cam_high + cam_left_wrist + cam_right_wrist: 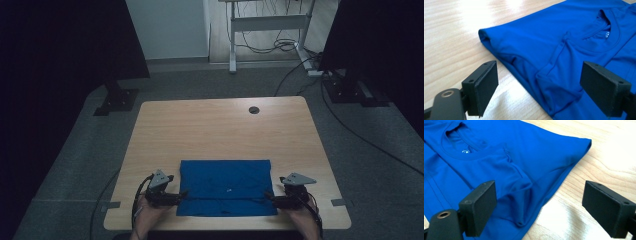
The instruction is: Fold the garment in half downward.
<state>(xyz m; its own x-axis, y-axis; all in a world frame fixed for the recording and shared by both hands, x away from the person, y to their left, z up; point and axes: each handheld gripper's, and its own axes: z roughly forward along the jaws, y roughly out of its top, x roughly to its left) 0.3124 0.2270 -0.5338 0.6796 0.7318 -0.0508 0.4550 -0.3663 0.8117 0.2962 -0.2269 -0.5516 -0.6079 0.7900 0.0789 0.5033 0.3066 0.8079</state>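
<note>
My left gripper [181, 195] sits at the near left corner of the folded blue T-shirt [226, 186], jaws spread wide, gripping nothing, the shirt's edge lying slack between them. My right gripper [270, 197] mirrors it at the near right corner, jaws parted too, cloth loose beneath. The shirt lies flat on the wooden table [220, 130], close to the near edge, collar [604, 30] showing. Farther back, a small dark round hole [254, 109] near the table's far edge.

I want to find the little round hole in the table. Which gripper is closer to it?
Right. The hole sits far up the table, right of middle; the right gripper is below it, the left gripper farther across the blue shirt.
</note>
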